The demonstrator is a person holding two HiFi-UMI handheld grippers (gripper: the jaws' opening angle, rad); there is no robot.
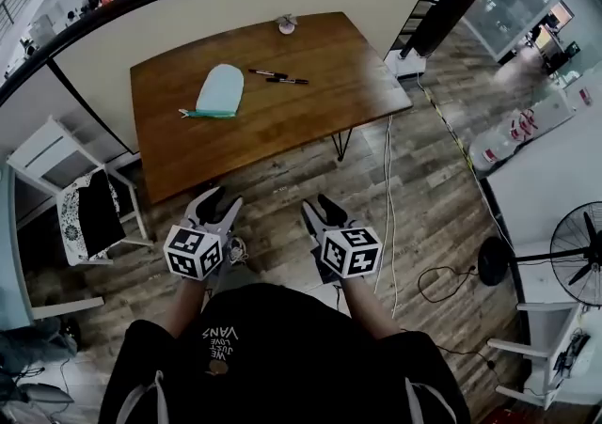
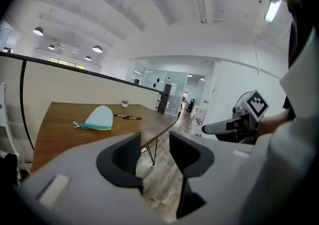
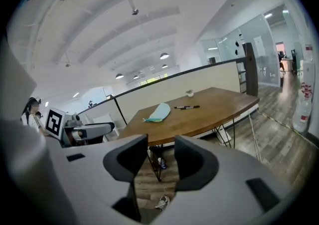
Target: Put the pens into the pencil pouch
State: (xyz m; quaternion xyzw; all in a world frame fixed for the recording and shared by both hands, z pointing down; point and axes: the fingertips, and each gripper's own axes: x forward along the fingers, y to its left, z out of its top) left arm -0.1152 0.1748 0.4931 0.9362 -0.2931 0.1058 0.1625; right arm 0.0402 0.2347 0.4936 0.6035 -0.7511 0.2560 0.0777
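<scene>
Pens (image 1: pixel 287 81): two, dark, side by side on the table (image 1: pixel 282 135), past its middle toward the far edge, outside the pouch (image 1: pixel 221 91)

Nearest: person's dark shirt at the bottom of the head view, both forearms stretched forward. Next the left gripper (image 1: pixel 223 199) and right gripper (image 1: pixel 318 205), side by side over the wood floor (image 1: pixel 282 243), short of the table's near edge and well apart from everything on it. Left gripper view: jaws apart, nothing between them, only floor and a table leg (image 2: pixel 152 154) show through the gap. Right gripper view: jaws apart as well, empty, floor and a shoe (image 3: pixel 162 203) below the gap. Each gripper shows at the side of the other's view

On the table: pouch is light blue-green, lying flat left of centre; cannot tell if its mouth is open. Pens lie just right of the pouch's far end, near it, not touching. Small pot (image 1: pixel 287 25) sits at the far edge beyond the pens

Around: chair (image 1: pixel 85 215) left of the table, cables (image 1: pixel 388 187) on the floor to its right, fan (image 1: pixel 578 258) at far right, curved partition (image 1: pixel 235 4) behind the table
</scene>
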